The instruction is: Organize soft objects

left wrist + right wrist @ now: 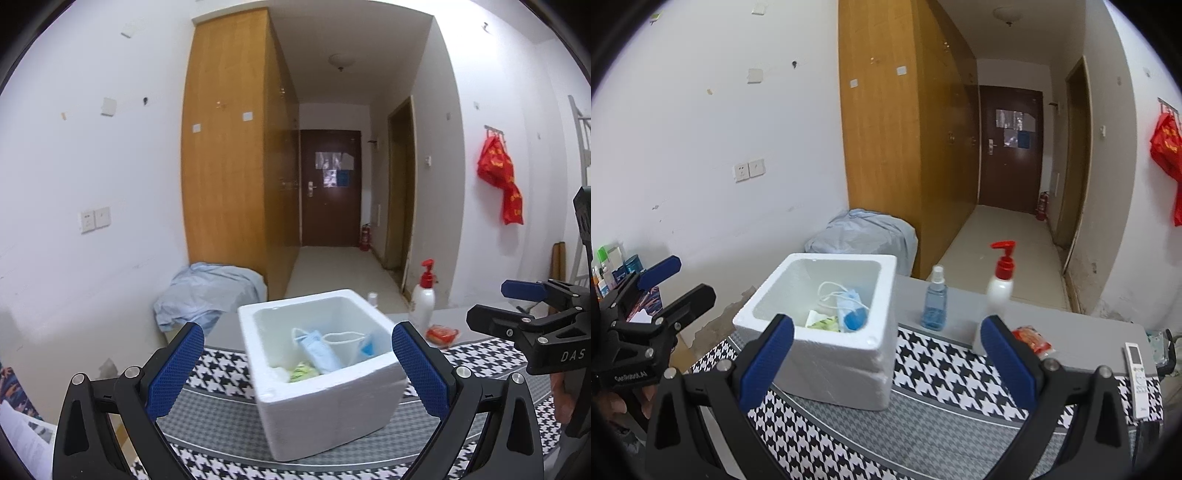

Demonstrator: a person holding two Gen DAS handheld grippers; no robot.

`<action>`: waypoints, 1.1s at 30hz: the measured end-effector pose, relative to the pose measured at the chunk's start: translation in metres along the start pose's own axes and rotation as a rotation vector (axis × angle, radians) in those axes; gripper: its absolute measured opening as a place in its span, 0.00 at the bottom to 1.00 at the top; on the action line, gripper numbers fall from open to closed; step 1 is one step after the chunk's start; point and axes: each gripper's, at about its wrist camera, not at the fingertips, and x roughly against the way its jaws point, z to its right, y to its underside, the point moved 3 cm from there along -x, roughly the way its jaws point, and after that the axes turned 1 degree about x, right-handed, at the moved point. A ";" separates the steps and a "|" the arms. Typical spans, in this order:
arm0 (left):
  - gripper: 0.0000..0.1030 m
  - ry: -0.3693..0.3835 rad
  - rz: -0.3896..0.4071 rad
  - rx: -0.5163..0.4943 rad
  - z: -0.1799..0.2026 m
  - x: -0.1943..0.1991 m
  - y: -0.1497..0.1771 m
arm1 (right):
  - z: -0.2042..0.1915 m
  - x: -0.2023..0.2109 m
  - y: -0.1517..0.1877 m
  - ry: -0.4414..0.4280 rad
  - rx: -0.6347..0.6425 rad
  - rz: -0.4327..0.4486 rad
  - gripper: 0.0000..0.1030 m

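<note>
Standing on the houndstooth-patterned cloth point(934, 354) of the grey worktop point(964, 299), the white square foam box point(332, 398) holds a light blue face mask point(319, 350) and a small green-and-white packet point(303, 371). The left hand-held gripper point(297, 369) and the right hand-held gripper point(886, 363) both hover before the box, spread wide, gripping nothing. A white pump bottle with a red head point(999, 284) stands well right of the box.

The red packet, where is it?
In the right wrist view, the red packet lies on the grey table, right of the red-pump white bottle.
</note>
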 end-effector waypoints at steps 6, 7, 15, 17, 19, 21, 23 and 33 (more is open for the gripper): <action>0.99 0.044 0.011 -0.012 0.018 0.003 -0.002 | 0.013 0.022 0.012 0.044 -0.020 0.037 0.99; 0.99 0.046 0.014 -0.015 0.021 0.004 -0.003 | 0.014 0.024 0.013 0.053 -0.019 0.041 0.99; 0.99 0.089 0.052 -0.025 0.037 0.015 -0.004 | 0.024 0.049 0.023 0.083 -0.053 0.089 0.99; 0.99 0.097 0.060 -0.028 0.040 0.018 -0.004 | 0.024 0.053 0.025 0.099 -0.051 0.099 0.99; 0.99 0.103 0.065 -0.030 0.042 0.022 -0.004 | 0.023 0.056 0.027 0.114 -0.052 0.107 0.99; 0.99 0.116 0.077 -0.037 0.046 0.026 -0.003 | 0.023 0.061 0.030 0.131 -0.053 0.132 0.99; 0.99 0.121 0.085 -0.047 0.047 0.029 -0.003 | 0.021 0.065 0.032 0.136 -0.053 0.146 0.99; 0.99 0.145 0.094 -0.021 0.050 0.034 0.015 | 0.018 0.074 0.050 0.166 -0.057 0.162 0.99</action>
